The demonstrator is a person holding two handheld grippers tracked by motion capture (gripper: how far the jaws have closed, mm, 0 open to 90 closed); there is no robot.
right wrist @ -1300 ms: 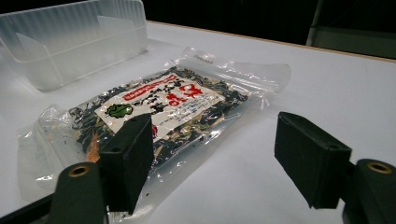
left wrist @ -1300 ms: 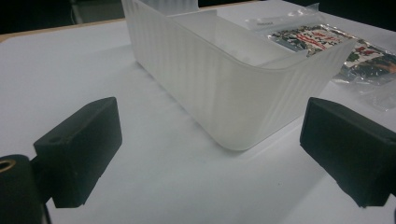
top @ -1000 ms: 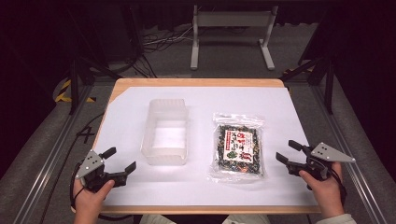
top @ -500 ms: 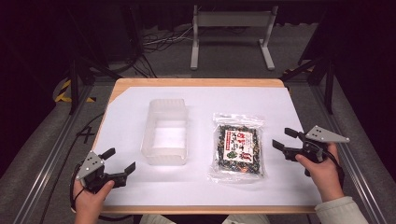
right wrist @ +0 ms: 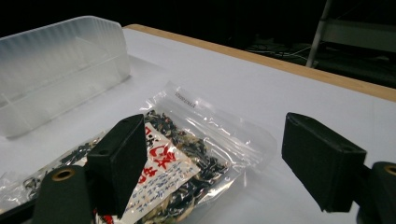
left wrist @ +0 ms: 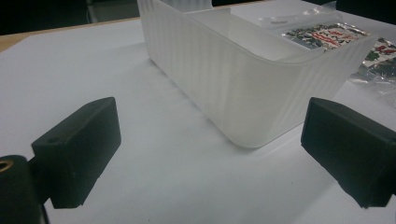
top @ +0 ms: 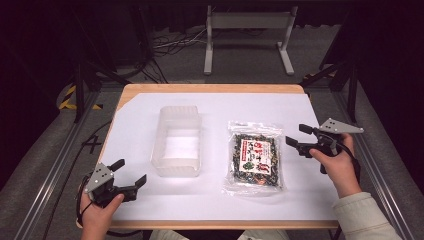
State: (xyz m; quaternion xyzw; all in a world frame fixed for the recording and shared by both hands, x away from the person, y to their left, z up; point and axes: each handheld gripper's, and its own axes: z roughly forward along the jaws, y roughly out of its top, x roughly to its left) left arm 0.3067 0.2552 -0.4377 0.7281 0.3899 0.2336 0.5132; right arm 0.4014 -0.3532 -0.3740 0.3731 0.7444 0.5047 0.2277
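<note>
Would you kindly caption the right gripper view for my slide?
Open black tongs poised over a clear dark-leaf packet beside a frosted plastic tub.

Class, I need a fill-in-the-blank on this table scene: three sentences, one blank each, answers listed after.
1. The clear plastic container holds ____.
2. The sealed bag lies flat on the white table, to the ____ of the container in the high view.
3. The right hand-held gripper has its jaws ____, beside the bag.

Missing words: nothing; right; open
</note>
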